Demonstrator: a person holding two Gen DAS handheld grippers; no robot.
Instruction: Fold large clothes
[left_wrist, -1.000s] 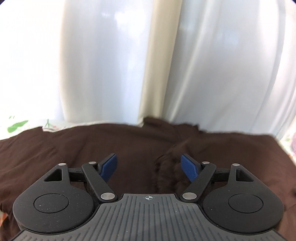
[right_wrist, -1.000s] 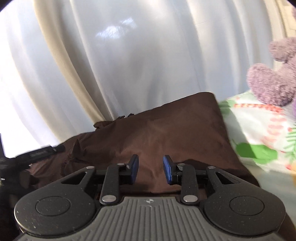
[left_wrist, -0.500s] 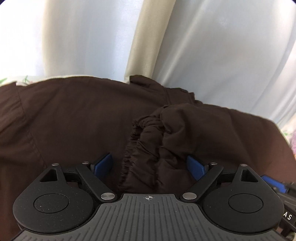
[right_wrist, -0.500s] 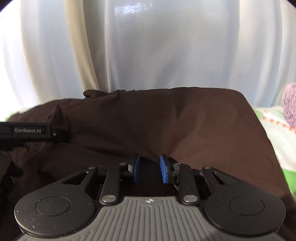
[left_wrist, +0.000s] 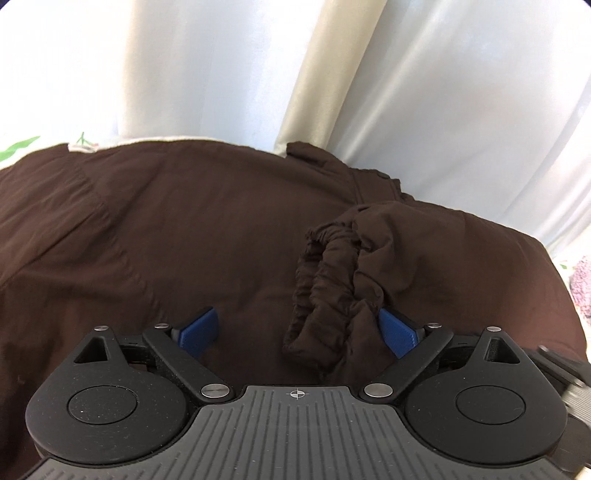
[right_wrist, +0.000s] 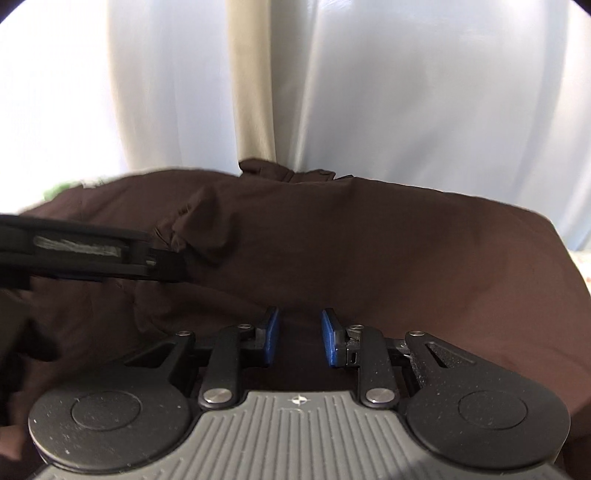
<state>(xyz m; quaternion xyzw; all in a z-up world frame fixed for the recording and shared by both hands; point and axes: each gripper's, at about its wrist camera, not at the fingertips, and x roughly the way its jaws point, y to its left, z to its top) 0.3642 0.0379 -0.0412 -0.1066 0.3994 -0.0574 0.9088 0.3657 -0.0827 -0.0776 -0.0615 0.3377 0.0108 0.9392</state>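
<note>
my left gripper (left_wrist: 299, 330) sits level with its 2 blue pads spread wide apart. my right gripper (right_wrist: 300, 341) has its 2 blue pads parallel with a narrow gap between them. from the right wrist view, the left gripper reaches in from the left edge.

1. A white curtain (left_wrist: 461, 110) hangs across the whole background in soft vertical folds, lit brightly from behind; it also fills the upper half of the right wrist view (right_wrist: 406, 92).
2. A beige strip (left_wrist: 325, 74) runs down between the white folds, tilted in the left wrist view and nearly upright in the right wrist view (right_wrist: 255, 92).
3. A sheet (left_wrist: 22, 146) with a green leaf print shows at the far left edge.
4. A purple fuzzy thing (left_wrist: 581, 284) shows at the right edge, cut off by the frame.
</note>
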